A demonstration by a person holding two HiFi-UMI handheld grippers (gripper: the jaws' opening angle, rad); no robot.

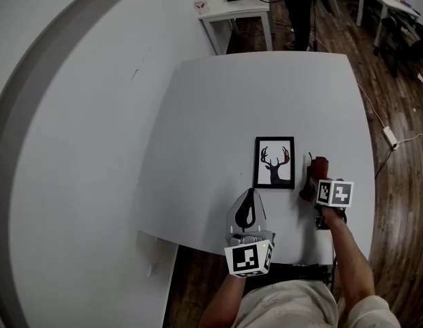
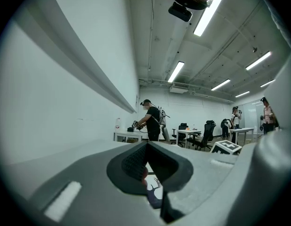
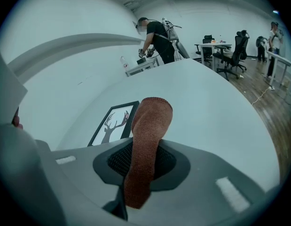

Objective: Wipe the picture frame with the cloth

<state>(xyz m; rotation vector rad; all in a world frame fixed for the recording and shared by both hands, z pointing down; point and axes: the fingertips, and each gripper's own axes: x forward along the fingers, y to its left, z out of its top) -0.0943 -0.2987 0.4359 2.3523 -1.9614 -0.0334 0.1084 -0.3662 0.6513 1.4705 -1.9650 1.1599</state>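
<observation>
A black picture frame (image 1: 275, 162) with a deer silhouette lies flat on the white table (image 1: 218, 115). My right gripper (image 1: 312, 184) is just to the right of it, shut on a brown cloth (image 1: 316, 169) that sticks out past the jaws. In the right gripper view the cloth (image 3: 147, 135) stands up between the jaws, with the frame (image 3: 114, 122) to its left. My left gripper (image 1: 250, 193) is shut with nothing in it, its tip near the frame's lower left corner. In the left gripper view a bit of the deer picture (image 2: 154, 189) shows past the shut jaws.
The table's near edge (image 1: 197, 241) runs just below both grippers. A smaller white table (image 1: 232, 9) with a bottle stands beyond the far edge, with a person beside it. On the wooden floor to the right lie a cable and a power strip (image 1: 390, 137). A white wall is at the left.
</observation>
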